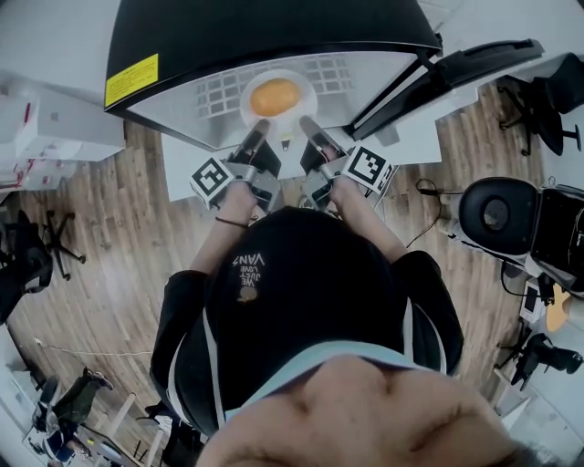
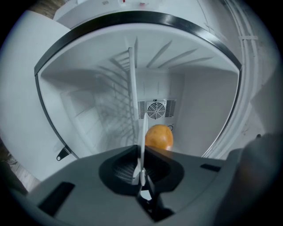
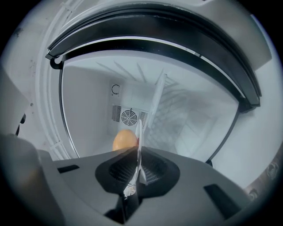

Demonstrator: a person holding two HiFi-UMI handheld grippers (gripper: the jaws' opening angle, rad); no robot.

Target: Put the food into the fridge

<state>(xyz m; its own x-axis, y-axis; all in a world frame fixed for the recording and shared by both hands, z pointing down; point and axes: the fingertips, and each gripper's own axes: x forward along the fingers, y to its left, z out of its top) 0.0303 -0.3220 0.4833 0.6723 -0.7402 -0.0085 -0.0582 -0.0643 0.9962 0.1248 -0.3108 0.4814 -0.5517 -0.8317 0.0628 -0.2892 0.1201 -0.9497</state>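
A: How are the arms sitting?

B: Both are reaching forward side by side into the open fridge (image 1: 274, 27). The left hand (image 1: 239, 196) and right hand (image 1: 351, 196) are each wrapping a gripper handle, and the 2 marker cubes (image 1: 212, 176) are facing up.

A: And the tongs?

B: The left gripper (image 1: 262, 125) is pinching the near rim of a white plate (image 1: 301, 111) from the left, and the right gripper (image 1: 307, 122) is pinching that rim from the right. In each gripper view the jaws are closing tight on the plate's thin edge.

A: Where is the food sitting?

B: The food (image 1: 276, 96), 1 round orange-yellow piece, is lying in the middle of the plate, inside the fridge cavity, in front of the round fan grille (image 2: 155, 109) on the back wall.

A: What is hard to make out?

B: I cannot tell what kind of food it is. In both gripper views the plate is showing only edge-on, as a white line, and the jaw bodies are covering the food's lower part. In the head view the person's head is blocking the elbows, and the fridge door (image 1: 456, 73) is running out of sight behind the cabinet.
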